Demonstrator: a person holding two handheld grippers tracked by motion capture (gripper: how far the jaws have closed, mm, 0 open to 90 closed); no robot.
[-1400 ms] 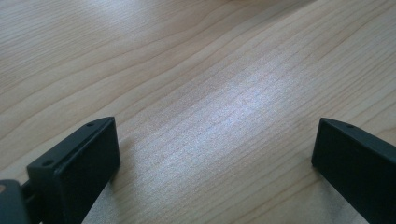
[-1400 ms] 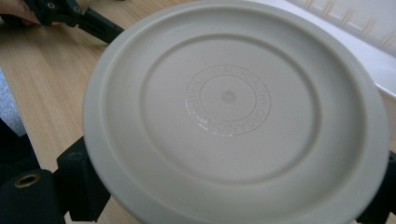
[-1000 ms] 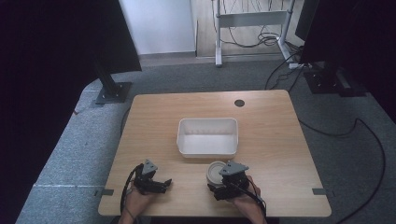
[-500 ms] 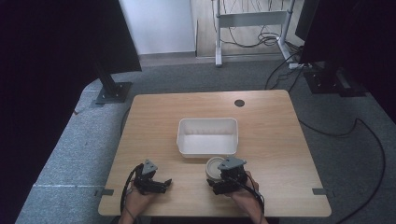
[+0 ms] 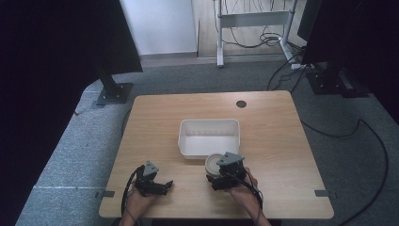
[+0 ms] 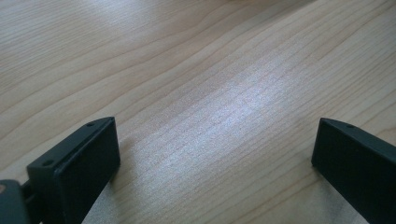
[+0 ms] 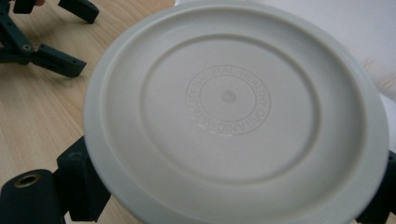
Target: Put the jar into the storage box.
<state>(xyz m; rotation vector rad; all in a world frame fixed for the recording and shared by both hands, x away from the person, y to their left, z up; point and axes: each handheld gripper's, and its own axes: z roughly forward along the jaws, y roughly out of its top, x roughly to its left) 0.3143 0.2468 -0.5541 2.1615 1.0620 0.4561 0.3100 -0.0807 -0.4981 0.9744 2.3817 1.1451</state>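
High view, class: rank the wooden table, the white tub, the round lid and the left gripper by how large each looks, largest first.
1. Wooden table
2. White tub
3. Left gripper and round lid: they look much alike, and the right gripper hides part of the lid, so no ranking between them.

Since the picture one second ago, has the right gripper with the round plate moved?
Yes. The right gripper with the plate has moved slightly forward, toward the white tray at the table's middle.

Cream lid (image 7: pixel 233 116) (embossed ring lettering); white tub (image 5: pixel 209 136); wood-grain table (image 5: pixel 282 141).
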